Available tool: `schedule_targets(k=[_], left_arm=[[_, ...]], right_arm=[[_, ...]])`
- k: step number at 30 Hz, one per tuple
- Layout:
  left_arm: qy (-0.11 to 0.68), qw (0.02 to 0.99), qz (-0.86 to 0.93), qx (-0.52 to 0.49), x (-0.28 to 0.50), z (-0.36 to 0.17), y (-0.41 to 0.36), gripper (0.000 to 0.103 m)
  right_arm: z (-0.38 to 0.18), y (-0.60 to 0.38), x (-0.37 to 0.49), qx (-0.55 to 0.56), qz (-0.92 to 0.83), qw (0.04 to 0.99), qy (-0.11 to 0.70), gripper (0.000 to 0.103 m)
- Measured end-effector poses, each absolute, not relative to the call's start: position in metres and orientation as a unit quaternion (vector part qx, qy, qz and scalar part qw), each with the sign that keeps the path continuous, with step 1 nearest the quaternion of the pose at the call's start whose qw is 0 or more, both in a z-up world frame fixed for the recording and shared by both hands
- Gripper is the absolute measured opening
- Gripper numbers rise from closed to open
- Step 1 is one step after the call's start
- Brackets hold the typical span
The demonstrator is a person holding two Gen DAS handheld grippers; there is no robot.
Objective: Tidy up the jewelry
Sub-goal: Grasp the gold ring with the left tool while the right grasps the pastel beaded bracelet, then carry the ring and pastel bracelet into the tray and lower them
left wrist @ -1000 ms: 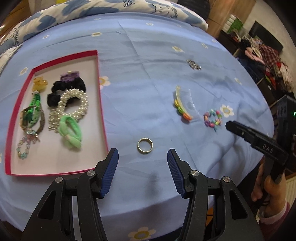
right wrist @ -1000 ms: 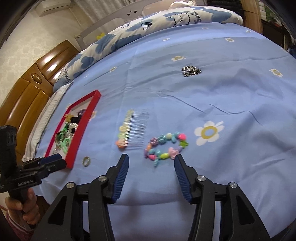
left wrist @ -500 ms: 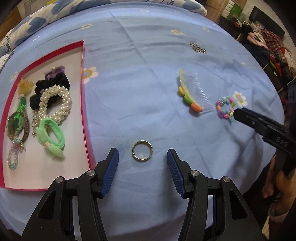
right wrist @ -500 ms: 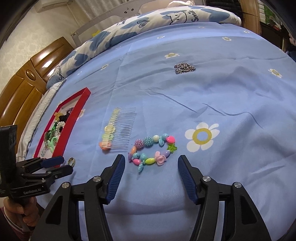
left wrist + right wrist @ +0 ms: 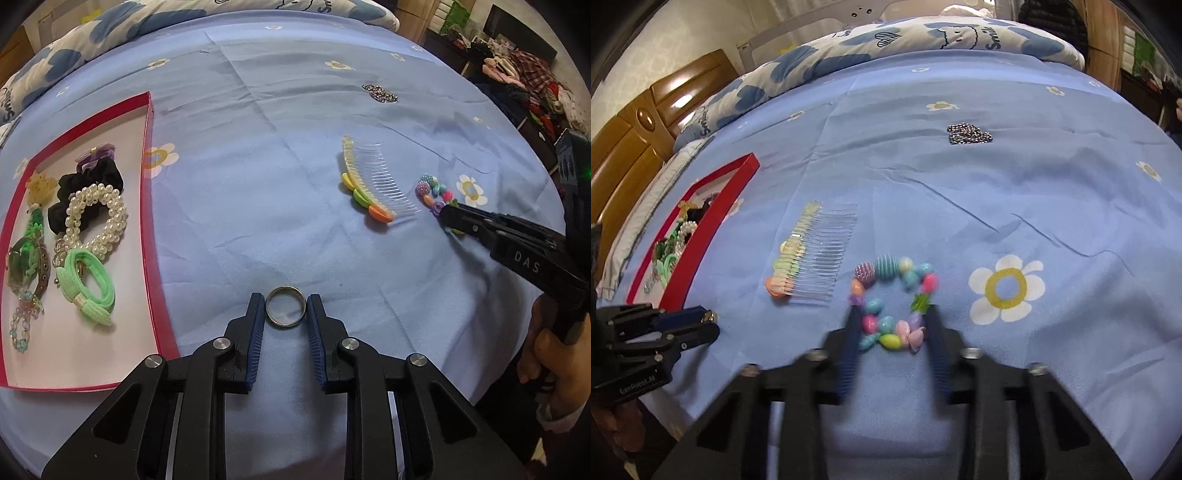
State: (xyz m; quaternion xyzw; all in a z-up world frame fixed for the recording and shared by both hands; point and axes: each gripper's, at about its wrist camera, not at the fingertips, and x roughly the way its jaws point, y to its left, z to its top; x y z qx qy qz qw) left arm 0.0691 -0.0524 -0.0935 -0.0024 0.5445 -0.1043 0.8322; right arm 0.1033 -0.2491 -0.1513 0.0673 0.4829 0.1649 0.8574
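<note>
Since a second ago: both of our grippers have sunk toward the bed, and their jaws have just been closing, each around a piece of jewelry.
Left gripper (image 5: 286, 308): its two blue pads sit on either side of the ring (image 5: 286, 306), touching its rim, so we read it as gripping the ring against the blue bedsheet (image 5: 258, 184).
Right gripper (image 5: 892, 325): blurred in its own view; its jaws stand on either side of the bead bracelet (image 5: 892, 299), with the nearer beads squeezed between the pads, so we take it as gripping the bracelet.
Red box (image 5: 147, 206): left of our left gripper, just beside it. Inside lie a pearl bracelet (image 5: 96, 218), a green hair tie (image 5: 88, 284), a black scrunchie (image 5: 92, 184) and other small pieces.
Hair comb (image 5: 373, 184): ahead and to the right of the left gripper, on the sheet, just left of the bead bracelet and apart from it.
Chain (image 5: 968, 133): a small dark heap well ahead of the right gripper.
Hand (image 5: 554, 362): holds the right gripper's handle at the right edge of the left view.
</note>
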Motion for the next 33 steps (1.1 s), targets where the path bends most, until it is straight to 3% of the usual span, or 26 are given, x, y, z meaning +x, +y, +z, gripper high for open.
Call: schedule_targets(k=[1,7,33], left_arm=[[0.544,0.832,-0.106,-0.007,0.069,-0.092,-0.051,0.021],[0.536,0.836,-0.118,-0.031,0.062,-0.080,-0.044,0.021],[0.479,0.870,-0.065,-0.099,0.033,-0.030,0.033,0.021]], right_arm=[[-0.150,-0.252,0.103,0.075,0.168,0.857,0.482,0.013],[-0.140,-0.255,0.099,0.094,0.182,0.857,0.473,0.010],[-0.073,-0.183,0.091,0.095,0.280,0.855,0.426,0.010]])
